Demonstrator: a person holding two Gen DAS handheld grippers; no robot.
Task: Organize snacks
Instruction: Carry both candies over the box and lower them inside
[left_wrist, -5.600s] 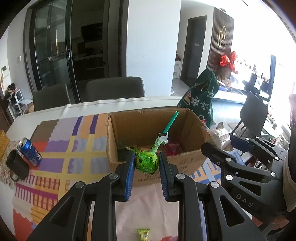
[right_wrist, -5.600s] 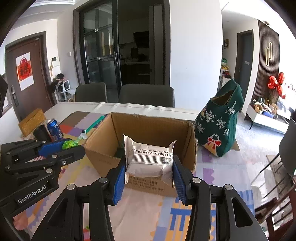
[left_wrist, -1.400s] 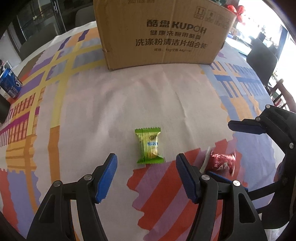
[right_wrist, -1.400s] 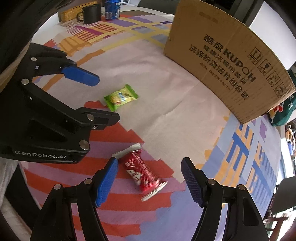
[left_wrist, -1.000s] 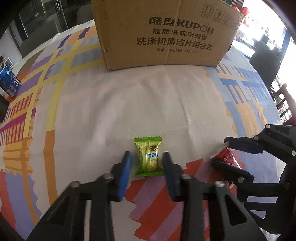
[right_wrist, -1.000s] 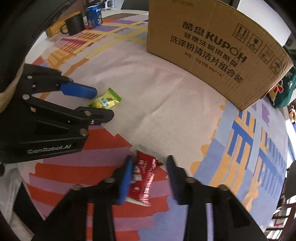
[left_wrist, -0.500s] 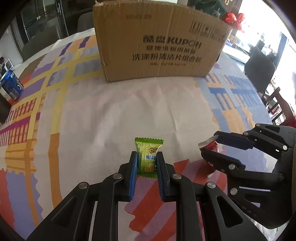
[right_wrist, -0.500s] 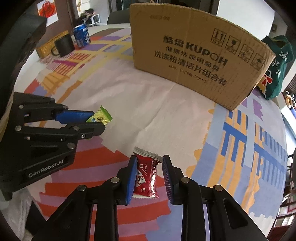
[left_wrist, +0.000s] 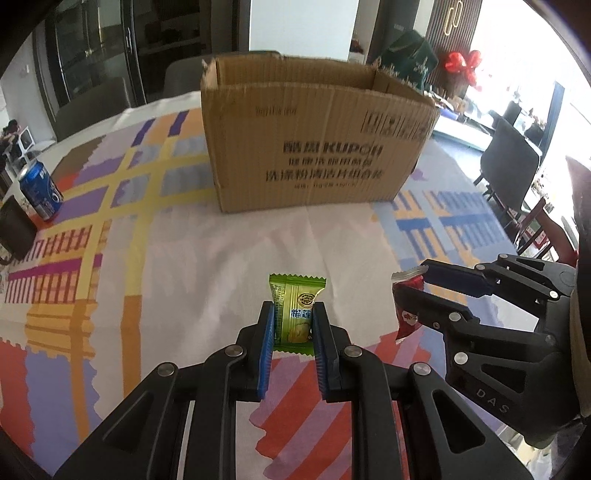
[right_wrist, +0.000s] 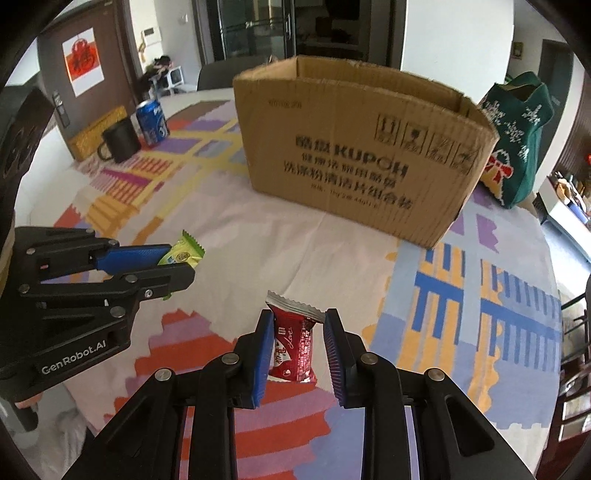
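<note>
L gripper (left_wrist: 293, 325) pinching green candy (left_wrist: 295, 310), R gripper (right_wrist: 299, 345) pinching red snack (right_wrist: 293, 350); both held above tablecloth (left_wrist: 221, 266) near front edge. Cardboard box (left_wrist: 314, 147) toward far edge.

Corrugated cardboard box (left_wrist: 314, 147) — matt, glossy foil-like green candy wrapper (left_wrist: 295, 310)

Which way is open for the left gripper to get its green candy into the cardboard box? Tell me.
Probably yes, over the top: the left gripper holds the green candy, bare tablecloth lies ahead, and the cardboard box is open-topped.
</note>
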